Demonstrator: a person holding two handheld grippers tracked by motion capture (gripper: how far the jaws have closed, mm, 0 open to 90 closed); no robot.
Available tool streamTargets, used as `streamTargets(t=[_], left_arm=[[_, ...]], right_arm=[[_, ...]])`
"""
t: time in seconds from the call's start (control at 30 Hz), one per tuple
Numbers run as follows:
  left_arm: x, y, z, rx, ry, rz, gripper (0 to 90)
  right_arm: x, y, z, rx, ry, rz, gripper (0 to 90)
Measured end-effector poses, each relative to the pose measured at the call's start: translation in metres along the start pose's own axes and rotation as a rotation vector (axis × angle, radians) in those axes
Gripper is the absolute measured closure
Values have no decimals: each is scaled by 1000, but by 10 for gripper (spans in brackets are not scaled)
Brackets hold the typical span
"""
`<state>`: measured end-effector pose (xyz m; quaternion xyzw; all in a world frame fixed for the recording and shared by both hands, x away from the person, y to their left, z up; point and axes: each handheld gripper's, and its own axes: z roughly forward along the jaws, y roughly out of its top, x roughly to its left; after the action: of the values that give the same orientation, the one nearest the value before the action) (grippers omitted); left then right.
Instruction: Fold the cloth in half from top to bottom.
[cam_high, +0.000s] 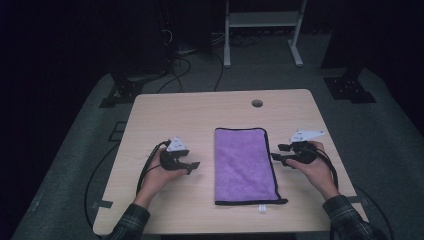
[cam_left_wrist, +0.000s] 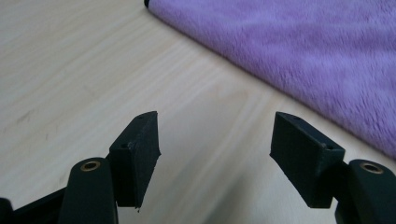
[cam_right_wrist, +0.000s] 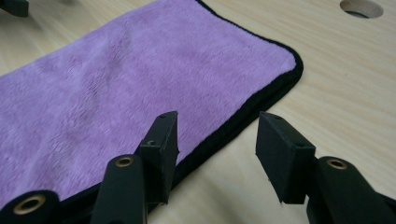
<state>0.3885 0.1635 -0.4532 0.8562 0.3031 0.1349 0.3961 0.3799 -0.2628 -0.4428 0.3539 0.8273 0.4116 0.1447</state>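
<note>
Purple towel (cam_high: 244, 165), folded into a long strip, flat at mid-counter (cam_high: 165, 110), long sides running near to far. Soft, light, limp plush; likely to sag and unfold if lifted by one point, so best pinched at the black-bound edge or corners. Left gripper (cam_high: 192, 166) left of it, jaws apart, holding nothing. Right gripper (cam_high: 280, 152) just right, jaws apart over the bound edge, holding nothing.

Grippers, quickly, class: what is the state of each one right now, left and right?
Left gripper: open, nothing between the jaws, bare table under it.
Right gripper: open, holding nothing, jaws over the black-edged side of the purple towel.
</note>
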Motion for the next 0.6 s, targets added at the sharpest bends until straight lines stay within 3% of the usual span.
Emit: streamTargets(t=[0.2, 0.37, 0.6], left_arm=[[9, 27, 24, -17, -4, -6, 317], [18, 49, 43, -8, 11, 11, 323], [36, 67, 66, -13, 39, -13, 329]], right_arm=[[-10, 15, 16, 13, 12, 3, 451], [-19, 29, 31, 20, -2, -4, 437], [-42, 46, 56, 23, -10, 20, 428]])
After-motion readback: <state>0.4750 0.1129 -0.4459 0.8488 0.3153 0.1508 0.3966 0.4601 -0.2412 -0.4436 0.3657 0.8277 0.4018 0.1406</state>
